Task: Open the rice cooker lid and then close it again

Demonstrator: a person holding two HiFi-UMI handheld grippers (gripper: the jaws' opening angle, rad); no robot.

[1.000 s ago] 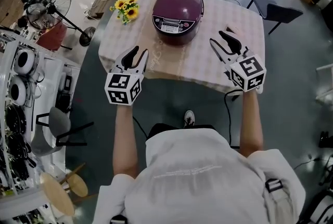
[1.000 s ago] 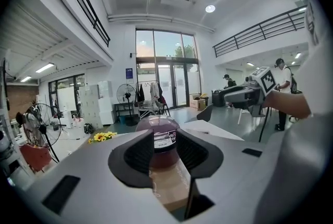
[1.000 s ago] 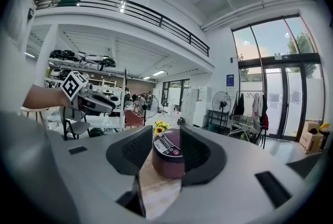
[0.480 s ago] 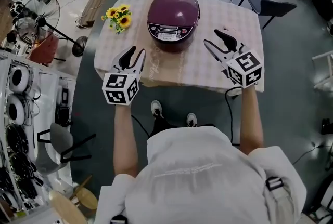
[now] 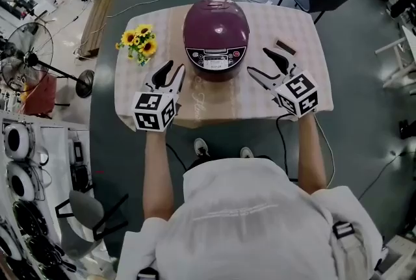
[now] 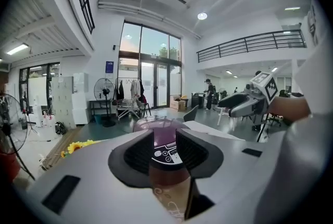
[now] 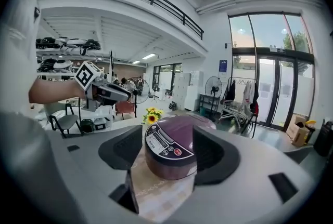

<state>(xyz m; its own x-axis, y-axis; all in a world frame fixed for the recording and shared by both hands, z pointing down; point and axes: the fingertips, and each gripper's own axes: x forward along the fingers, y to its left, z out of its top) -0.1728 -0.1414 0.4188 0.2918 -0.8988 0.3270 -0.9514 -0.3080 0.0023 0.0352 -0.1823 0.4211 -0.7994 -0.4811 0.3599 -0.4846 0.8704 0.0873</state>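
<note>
The left claw (image 5: 173, 68) hovers over the near edge of the bench (image 5: 302, 35), jaws partly apart with nothing in them. The right claw (image 5: 259, 61) has just been opening and now stands wide, also empty; the rice cooker (image 5: 216, 32) shows through its gap but lies beyond, untouched. The cooker sits mid-bench with its lid (image 5: 216, 17) shut and its control panel (image 5: 216, 58) facing the person. Sunflowers (image 5: 138, 43) lie beside it on the left, and a small dark object (image 5: 285, 47) on the right. The likely risk is that a claw pushes on the front instead of tripping the latch, sliding the whole cooker back across the cloth. A wide left swing could also clip the flowers.
</note>
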